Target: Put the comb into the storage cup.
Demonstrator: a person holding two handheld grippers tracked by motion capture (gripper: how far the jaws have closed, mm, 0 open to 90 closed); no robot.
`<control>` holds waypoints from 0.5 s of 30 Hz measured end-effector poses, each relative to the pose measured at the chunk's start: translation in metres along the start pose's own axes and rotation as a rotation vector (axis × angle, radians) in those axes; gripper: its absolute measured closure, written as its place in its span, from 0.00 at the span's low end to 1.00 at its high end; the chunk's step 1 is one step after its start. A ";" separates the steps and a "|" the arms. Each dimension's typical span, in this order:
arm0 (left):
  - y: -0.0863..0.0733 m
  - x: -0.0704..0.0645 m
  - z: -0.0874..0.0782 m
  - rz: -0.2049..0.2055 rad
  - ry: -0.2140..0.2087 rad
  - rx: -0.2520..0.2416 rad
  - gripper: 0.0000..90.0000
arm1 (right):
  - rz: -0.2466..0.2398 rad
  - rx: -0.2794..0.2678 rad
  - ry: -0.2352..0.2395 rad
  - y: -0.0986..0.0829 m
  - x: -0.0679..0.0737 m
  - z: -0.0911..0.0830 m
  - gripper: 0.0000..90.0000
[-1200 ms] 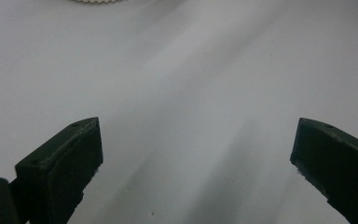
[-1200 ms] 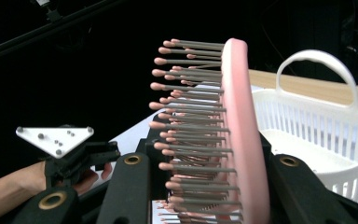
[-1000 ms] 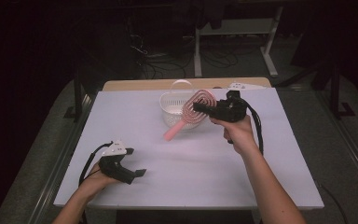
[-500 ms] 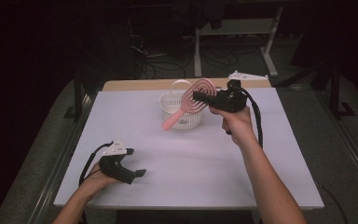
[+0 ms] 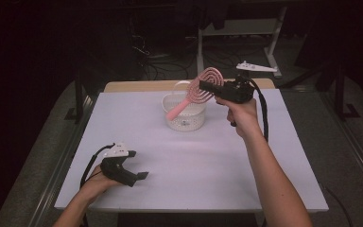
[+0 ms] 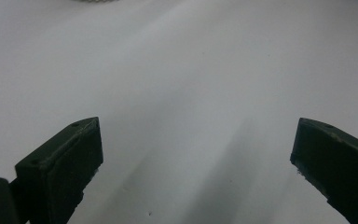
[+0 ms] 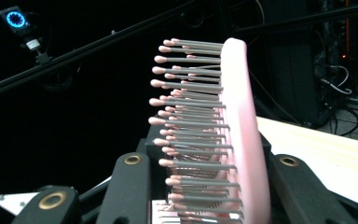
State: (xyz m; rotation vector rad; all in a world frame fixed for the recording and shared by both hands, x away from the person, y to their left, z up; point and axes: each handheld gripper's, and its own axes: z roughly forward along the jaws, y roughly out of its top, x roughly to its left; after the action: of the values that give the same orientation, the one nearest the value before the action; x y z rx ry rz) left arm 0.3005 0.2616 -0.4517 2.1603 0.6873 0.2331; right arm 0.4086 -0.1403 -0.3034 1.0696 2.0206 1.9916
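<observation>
Nearest, the left gripper [image 5: 123, 171] rests low on the white table [image 5: 208, 170], its jaws spread wide and holding nothing. Farther off, the right gripper [image 5: 227, 90] is lifted in the air, jaws clenched on the round head of a pink hairbrush [image 5: 203, 87], bristles [image 7: 191, 121] turned sideways between them. The brush's long axis slants down and leftward from the jaws, its handle [image 5: 177, 109] pointing into the white basket [image 5: 185, 120] just below. Lowering it in looks like the likely next move; whether the basket holds anything else I cannot tell.
</observation>
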 end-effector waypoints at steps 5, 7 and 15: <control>0.000 -0.001 -0.001 0.006 0.007 -0.002 0.02 | -0.001 -0.011 -0.020 0.008 -0.004 0.001 0.70; 0.000 0.000 -0.001 0.004 0.006 -0.005 0.02 | -0.007 -0.013 -0.031 0.010 -0.005 0.001 0.70; 0.000 -0.001 -0.001 0.000 0.002 -0.007 0.02 | -0.011 -0.026 -0.071 0.018 -0.012 0.006 0.70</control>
State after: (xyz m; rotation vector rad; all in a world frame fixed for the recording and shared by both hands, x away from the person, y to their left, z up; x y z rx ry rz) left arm 0.2997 0.2615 -0.4509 2.1535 0.6861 0.2374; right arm 0.4282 -0.1438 -0.2930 1.1050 1.9554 1.9408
